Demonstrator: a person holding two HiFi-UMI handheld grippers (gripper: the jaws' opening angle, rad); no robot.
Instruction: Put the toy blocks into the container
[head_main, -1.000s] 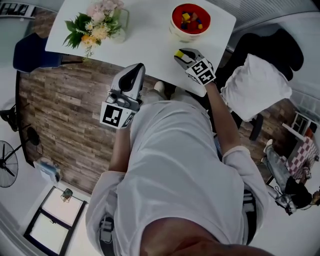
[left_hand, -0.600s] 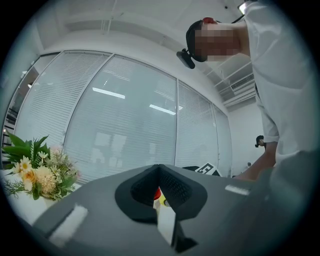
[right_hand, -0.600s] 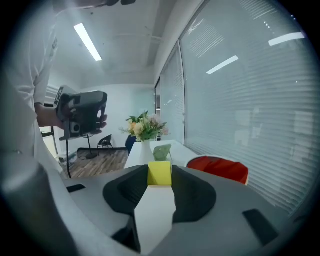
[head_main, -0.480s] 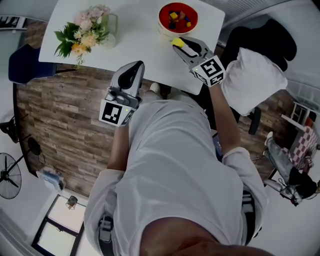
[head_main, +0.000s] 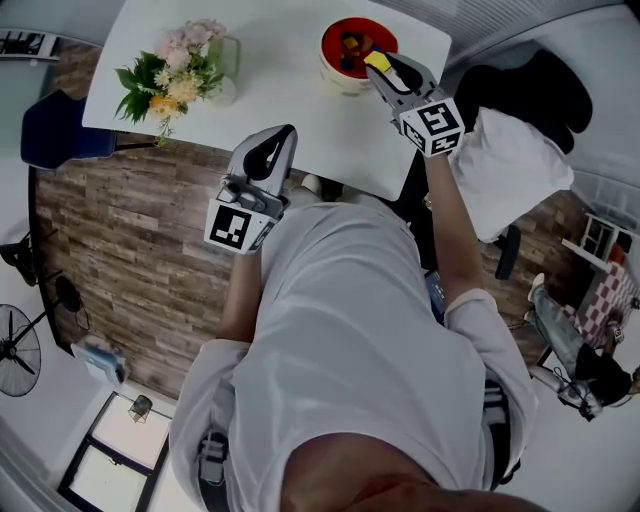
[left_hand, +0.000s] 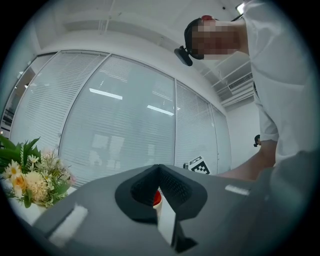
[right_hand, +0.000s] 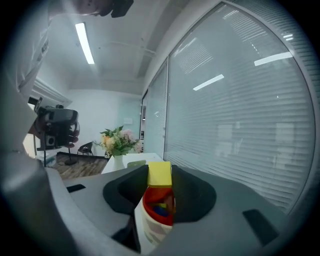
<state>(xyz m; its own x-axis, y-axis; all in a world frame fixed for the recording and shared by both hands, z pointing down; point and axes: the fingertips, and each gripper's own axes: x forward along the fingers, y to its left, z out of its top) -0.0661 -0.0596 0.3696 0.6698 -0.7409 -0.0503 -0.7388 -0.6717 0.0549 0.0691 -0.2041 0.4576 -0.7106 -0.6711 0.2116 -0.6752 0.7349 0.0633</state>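
A red-lined bowl (head_main: 350, 40) holding several coloured blocks stands at the far right of the white table (head_main: 280, 90). My right gripper (head_main: 383, 66) hangs over the bowl's near rim, shut on a yellow block (head_main: 377, 62). The right gripper view shows the same yellow block (right_hand: 160, 175) pinched between the jaw tips directly above the bowl (right_hand: 156, 215). My left gripper (head_main: 274, 140) hovers at the table's near edge, shut and holding nothing. In the left gripper view its jaws (left_hand: 159, 172) meet at the tips, and a sliver of the bowl (left_hand: 157, 198) shows below them.
A vase of flowers (head_main: 180, 62) stands on the table's left part. A dark blue chair (head_main: 58, 118) is to the left of the table. A black chair under a white cloth (head_main: 512, 165) is on the right. The floor is wood planks.
My right gripper has carried the yellow block from the table's near edge forward to a spot above the bowl. The left gripper has hardly moved.
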